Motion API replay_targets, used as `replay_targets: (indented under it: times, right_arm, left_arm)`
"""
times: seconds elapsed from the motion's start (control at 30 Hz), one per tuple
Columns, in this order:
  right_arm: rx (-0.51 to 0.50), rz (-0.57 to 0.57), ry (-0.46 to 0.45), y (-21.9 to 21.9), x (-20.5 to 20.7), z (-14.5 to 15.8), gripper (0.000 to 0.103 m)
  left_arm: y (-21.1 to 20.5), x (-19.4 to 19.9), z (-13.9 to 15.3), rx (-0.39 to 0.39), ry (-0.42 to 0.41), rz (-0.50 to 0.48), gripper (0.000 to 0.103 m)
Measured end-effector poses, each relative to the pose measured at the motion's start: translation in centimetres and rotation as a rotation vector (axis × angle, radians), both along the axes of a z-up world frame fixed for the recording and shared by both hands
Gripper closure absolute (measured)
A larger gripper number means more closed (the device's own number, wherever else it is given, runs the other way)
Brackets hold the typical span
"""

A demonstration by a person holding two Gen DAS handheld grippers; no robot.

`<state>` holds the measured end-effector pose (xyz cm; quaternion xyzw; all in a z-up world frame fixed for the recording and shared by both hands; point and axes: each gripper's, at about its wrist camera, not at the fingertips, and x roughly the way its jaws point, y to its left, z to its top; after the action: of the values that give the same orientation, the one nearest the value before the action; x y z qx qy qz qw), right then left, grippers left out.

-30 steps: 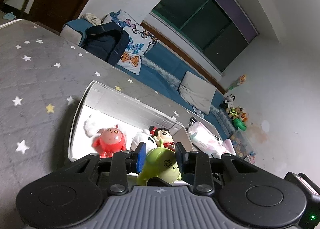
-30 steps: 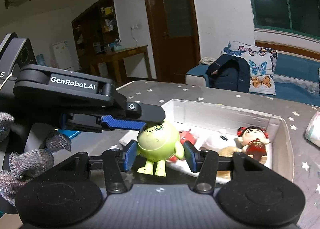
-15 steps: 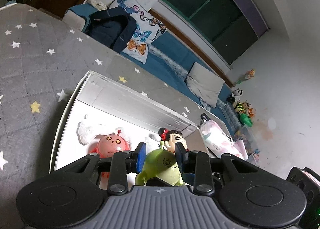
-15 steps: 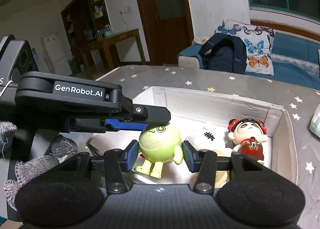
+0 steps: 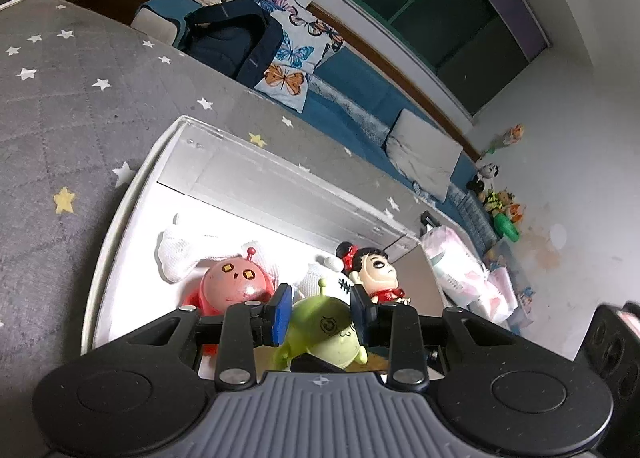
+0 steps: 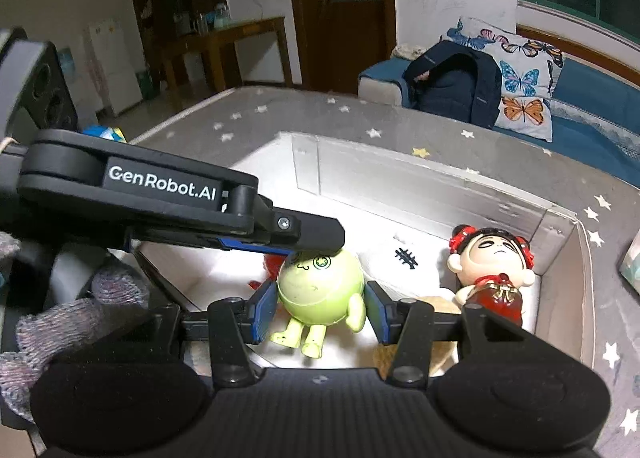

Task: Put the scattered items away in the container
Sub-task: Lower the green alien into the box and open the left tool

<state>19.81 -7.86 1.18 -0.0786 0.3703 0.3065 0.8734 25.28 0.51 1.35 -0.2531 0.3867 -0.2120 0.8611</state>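
Observation:
A round green toy figure (image 5: 326, 332) (image 6: 320, 290) hangs over the open white box (image 5: 132, 194) (image 6: 440, 186). My left gripper (image 5: 320, 316) is shut on its head from above; it enters the right wrist view from the left (image 6: 280, 236). My right gripper (image 6: 320, 312) has its blue pads at both sides of the toy's body, seemingly touching. In the box lie a pink-red round toy (image 5: 236, 282), a doll with a red dress (image 5: 376, 272) (image 6: 490, 270) and white cloth items (image 5: 180, 254).
The box sits on a grey star-patterned cover (image 5: 60, 118). A pastel pack (image 5: 456, 262) lies past the box's right end. A dark backpack (image 6: 452, 86) and butterfly pillow (image 6: 520, 86) rest on the blue sofa behind.
Both grippers have moved forward and down with the green toy, so it now hangs lower over the box interior. The box looks nearer in both views.

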Motion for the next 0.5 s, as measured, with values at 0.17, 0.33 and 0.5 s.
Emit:
replay_targets:
  times: [0.17,0.33,0.5]
  right_arm:
    - [-0.076,0.021,0.004,0.5,0.9,-0.5,0.055]
    - [-0.12,0.043,0.009,1.3,1.4,-0.7,0.055]
    - [-0.127,0.045,0.011,1.6,1.5,-0.8,0.055]
  left_arm:
    - [-1.0,0.1,-0.5,0.041,0.002,-0.012,0.069]
    - [-1.1,0.2,-0.7,0.056,0.007,-0.007,0.069]
    - [-1.2,0.2,-0.7,0.059,0.007,-0.006,0.069]
